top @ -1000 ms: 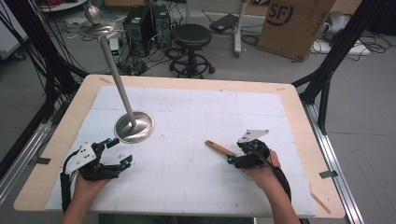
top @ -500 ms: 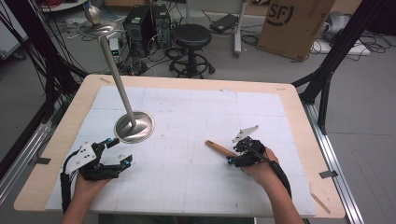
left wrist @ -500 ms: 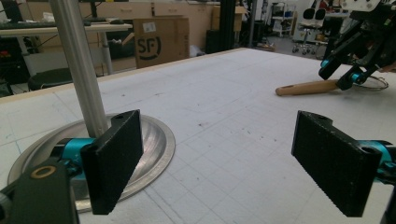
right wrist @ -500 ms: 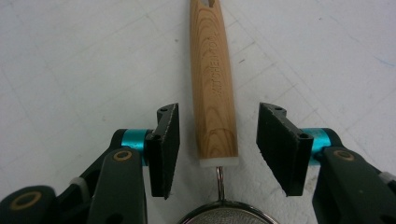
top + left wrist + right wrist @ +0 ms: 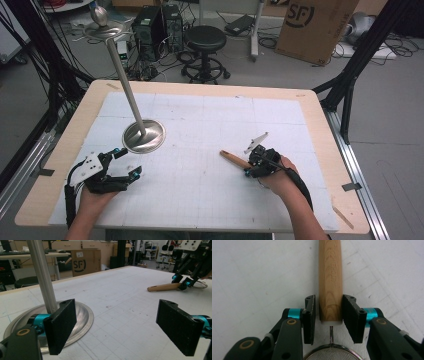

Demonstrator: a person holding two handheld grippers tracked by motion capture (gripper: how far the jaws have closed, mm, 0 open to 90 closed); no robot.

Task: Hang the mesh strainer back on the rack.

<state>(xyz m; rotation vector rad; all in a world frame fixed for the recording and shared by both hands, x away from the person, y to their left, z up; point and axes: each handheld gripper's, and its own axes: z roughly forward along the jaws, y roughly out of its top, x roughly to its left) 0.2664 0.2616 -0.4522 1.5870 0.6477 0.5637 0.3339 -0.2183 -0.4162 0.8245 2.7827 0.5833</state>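
Right gripper view: the right gripper [image 5: 328,315] has just been closing around the wooden handle [image 5: 330,277] of a strainer lying on the table [image 5: 249,272]; a thin gap remains on one side, so it does not clamp yet. The mesh bowl [image 5: 331,353] is cut off below.

The left gripper [image 5: 125,162] rests released.

Table [image 5: 320,107]: stand base [image 5: 143,136], wooden-handled strainer [image 5: 235,159], perhaps.

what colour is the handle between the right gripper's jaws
Light brown wood with visible grain; the handle shows best in the right gripper view.
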